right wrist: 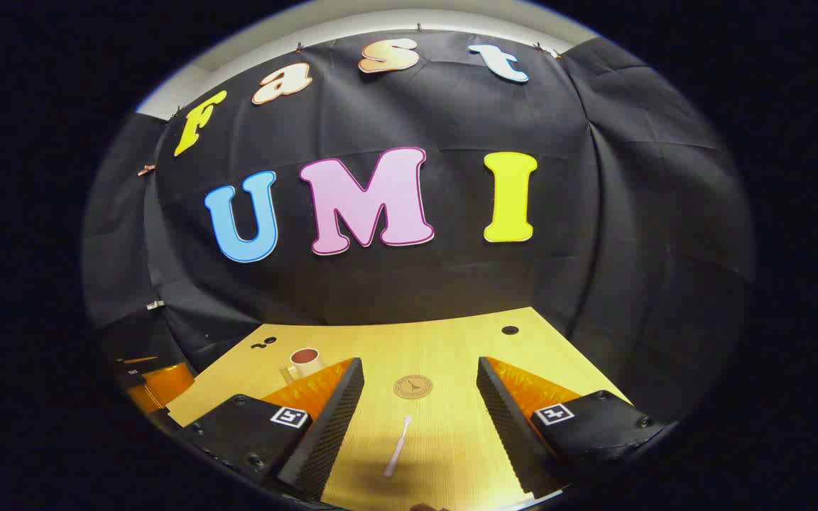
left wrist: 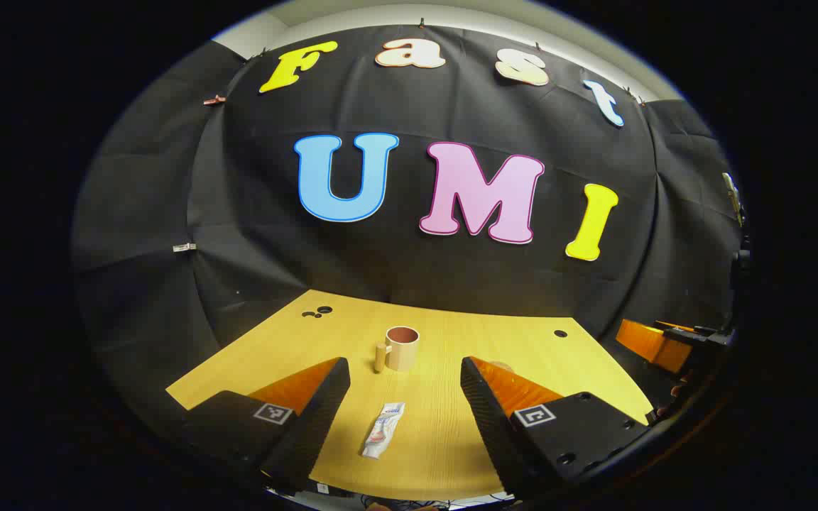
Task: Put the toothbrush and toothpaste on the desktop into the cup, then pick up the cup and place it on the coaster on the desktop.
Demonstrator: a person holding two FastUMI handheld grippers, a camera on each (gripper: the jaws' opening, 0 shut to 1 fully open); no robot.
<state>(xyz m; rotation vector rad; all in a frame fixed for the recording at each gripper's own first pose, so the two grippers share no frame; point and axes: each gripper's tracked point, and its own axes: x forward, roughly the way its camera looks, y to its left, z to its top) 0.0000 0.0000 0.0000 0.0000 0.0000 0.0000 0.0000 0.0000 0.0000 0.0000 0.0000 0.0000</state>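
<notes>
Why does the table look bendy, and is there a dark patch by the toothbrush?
Left gripper view: the fisheye lens bows the table edges; the cup and toothpaste look sharp. Right gripper view: same bending, plus a soft shadow on the wood around the toothbrush, with the coaster evenly lit.

We see a yellow wood-grain table [left wrist: 444,440] with small round dark holes [left wrist: 560,333] near its far edge. Behind it hangs a black cloth wall [right wrist: 629,234], pinned with small clips [left wrist: 184,247], and a pale ceiling strip [right wrist: 409,18] runs above.
</notes>
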